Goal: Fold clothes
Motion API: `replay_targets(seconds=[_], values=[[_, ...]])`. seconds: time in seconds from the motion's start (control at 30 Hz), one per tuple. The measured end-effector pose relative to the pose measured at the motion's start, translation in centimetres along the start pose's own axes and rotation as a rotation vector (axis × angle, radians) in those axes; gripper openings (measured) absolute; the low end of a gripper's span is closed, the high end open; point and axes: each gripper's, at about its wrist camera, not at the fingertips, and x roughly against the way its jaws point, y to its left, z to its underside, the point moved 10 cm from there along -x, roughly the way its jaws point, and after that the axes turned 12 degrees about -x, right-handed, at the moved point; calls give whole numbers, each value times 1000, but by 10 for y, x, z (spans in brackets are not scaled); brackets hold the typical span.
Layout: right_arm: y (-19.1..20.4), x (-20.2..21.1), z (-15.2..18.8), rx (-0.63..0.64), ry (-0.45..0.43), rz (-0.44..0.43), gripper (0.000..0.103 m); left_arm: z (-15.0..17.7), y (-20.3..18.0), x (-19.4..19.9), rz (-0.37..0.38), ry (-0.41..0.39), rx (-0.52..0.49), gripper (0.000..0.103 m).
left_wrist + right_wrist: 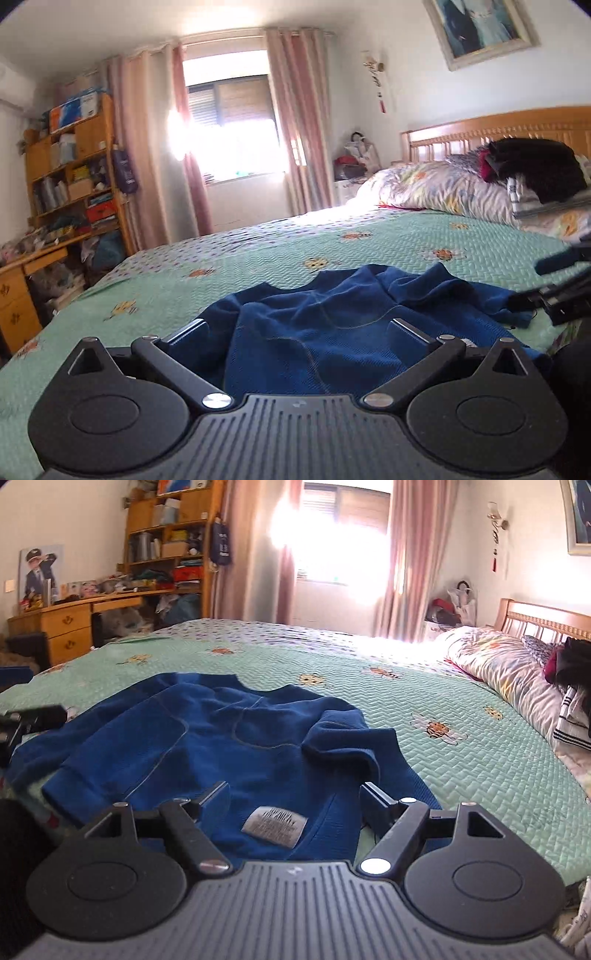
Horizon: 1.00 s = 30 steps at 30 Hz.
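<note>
The blue sweater (pixel 229 738) lies spread on the bed (pixel 461 701), directly in front of and under both claws, its grey label (pixel 275 826) turned up between the jaws of the right claw (pixel 293 799). The left claw (pixel 299 330) stands wide open and holds nothing; the right claw is also open and empty, the cloth only lying below it. I judge that one fold is just released and the next grasp is not yet begun. One sleeve (pixel 347 742) lies bunched ahead of the right claw, to the right. The next move probably calls for lowering both claws to the near edge or the sleeves, pinching only one layer
</note>
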Motion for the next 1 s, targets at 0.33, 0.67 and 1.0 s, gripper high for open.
replay_targets(seconds=[0.33, 0.67, 1.0], values=[[-125, -50, 47, -802, 146, -10, 78, 62, -24, -53, 5, 149, 58, 102], [-188, -90, 81, -1288, 115, -18, 80, 77, -29, -60, 30, 192, 86, 102], [-203, -105, 63, -1290, 45, -92, 77, 73, -35, -66, 49, 213, 92, 102]])
